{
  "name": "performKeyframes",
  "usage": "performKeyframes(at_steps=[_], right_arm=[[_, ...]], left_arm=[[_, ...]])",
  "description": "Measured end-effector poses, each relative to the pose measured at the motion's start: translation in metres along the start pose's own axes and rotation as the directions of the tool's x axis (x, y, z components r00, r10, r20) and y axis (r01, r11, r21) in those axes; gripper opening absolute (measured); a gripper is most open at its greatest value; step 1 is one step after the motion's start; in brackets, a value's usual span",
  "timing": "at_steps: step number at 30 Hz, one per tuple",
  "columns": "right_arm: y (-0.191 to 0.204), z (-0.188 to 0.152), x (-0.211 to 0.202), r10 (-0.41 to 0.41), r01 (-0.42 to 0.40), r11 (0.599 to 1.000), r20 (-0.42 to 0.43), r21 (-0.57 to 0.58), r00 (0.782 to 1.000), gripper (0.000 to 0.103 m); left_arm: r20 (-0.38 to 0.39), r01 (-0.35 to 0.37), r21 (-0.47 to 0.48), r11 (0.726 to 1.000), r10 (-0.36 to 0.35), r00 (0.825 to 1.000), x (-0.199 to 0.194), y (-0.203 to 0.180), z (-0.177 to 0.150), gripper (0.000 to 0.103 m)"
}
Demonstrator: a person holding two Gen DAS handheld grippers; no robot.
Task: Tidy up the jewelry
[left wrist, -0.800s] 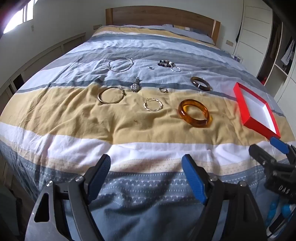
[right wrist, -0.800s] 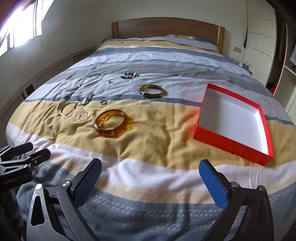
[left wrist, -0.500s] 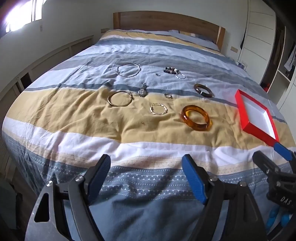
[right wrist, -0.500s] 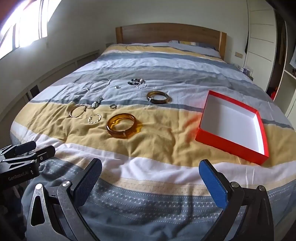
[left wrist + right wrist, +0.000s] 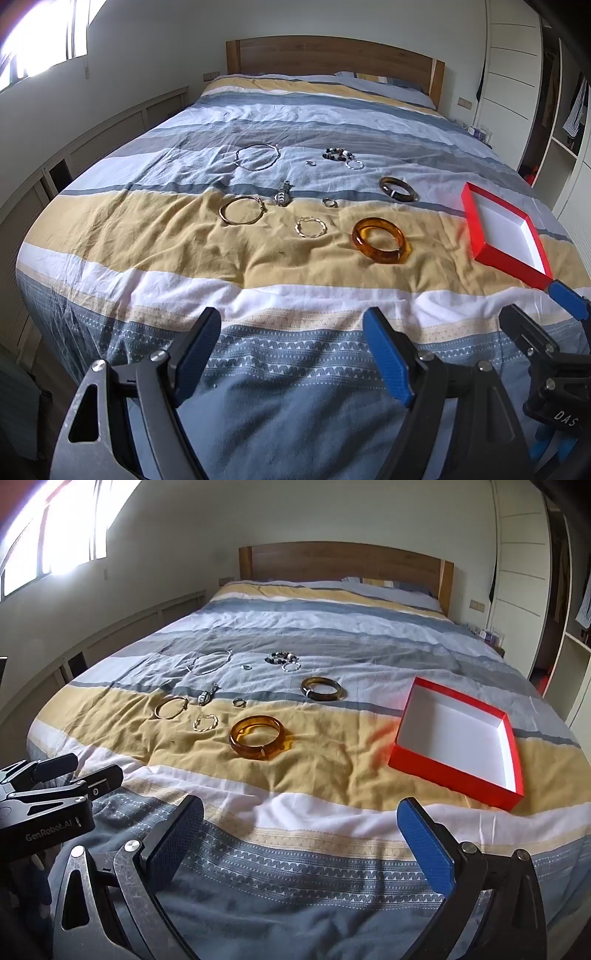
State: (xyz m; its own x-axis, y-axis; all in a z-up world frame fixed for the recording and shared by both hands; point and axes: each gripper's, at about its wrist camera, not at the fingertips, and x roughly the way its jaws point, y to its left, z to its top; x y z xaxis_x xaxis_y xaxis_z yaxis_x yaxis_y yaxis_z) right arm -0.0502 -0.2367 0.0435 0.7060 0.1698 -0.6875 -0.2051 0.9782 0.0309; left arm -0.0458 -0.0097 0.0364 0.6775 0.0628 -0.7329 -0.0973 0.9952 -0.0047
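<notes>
Right wrist view: both claws, left claw (image 5: 55, 775) and right claw (image 5: 301, 834), released, empty. Translucent amber resin bangle (image 5: 257, 737) lies left of the empty red cardboard box (image 5: 452, 773). Approach low, straddle one rim.

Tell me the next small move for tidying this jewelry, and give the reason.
Probably move the right claw forward to the amber bangle. Both claws are open and empty, the left claw included, and short of the jewelry. The red box is empty, and the amber bangle is the big piece lying nearest the right claw, with bare cover around it.
</notes>
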Motion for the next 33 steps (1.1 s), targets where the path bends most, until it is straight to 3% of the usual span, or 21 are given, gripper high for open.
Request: performKeyframes(at_steps=[13, 33], right_arm=[[0.004, 0.001, -0.014, -0.004, 0.005, 1.000, 0.026, -0.009, 1.000, 0.103], [0.007, 0.003, -0.012, -0.015, 0.015, 1.000, -0.004, -0.005, 1.000, 0.103]], left_arm=[[-0.022, 0.014, -0.031, 0.999, -0.015, 1.000, -0.002, 0.007, -0.007, 0.078], [0.043, 0.032, -0.039, 0.999, -0.030, 0.999, -0.013, 0.011, -0.004, 0.078]])
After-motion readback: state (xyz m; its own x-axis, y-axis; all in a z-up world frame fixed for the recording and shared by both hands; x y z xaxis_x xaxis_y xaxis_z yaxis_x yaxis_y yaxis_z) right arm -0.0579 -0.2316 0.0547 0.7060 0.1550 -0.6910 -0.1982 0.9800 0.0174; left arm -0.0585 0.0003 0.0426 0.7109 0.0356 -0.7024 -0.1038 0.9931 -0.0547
